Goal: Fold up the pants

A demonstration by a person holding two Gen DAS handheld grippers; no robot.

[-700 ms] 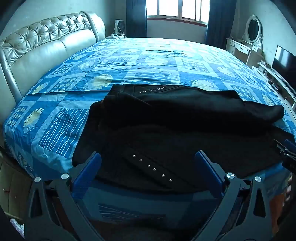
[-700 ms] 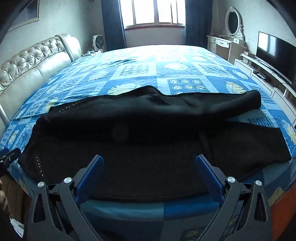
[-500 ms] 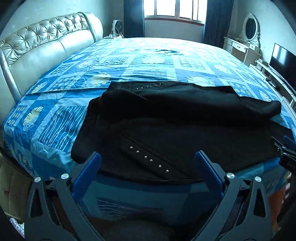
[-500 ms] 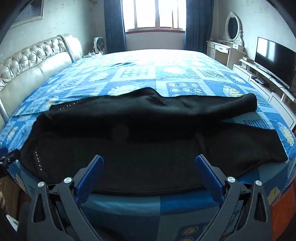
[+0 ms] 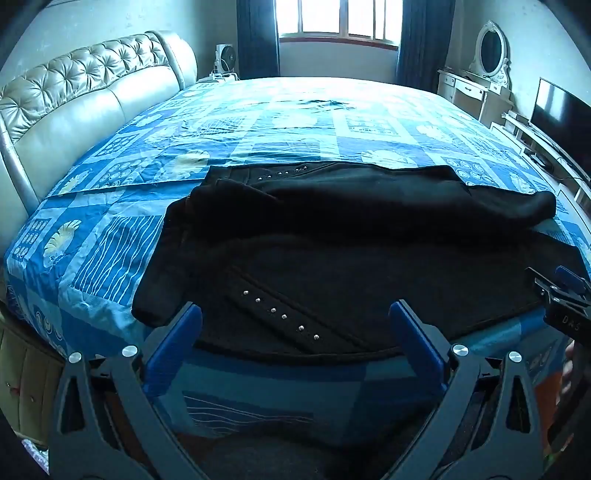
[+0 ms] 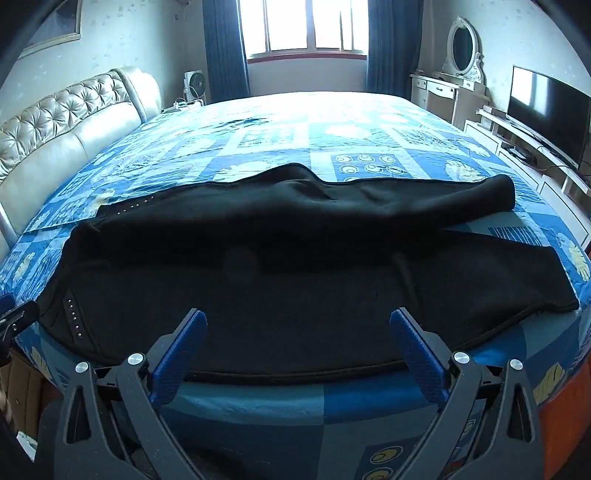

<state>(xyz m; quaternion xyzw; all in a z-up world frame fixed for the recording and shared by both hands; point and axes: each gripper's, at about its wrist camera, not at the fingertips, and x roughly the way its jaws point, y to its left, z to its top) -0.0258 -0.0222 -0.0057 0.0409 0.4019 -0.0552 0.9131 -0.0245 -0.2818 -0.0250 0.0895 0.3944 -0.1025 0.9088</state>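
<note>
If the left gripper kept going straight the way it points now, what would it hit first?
Most likely the black pants near the studded pocket, on the bed's near edge. The left gripper is open and empty; depth is uncertain.

Dim, backlit by window (image 5: 341,18) glare (fisheye-warped edges).

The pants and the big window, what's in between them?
Only bare blue patterned bedspread lies between the black pants and the window; nothing rests on it. The right wrist view shows this best.
</note>
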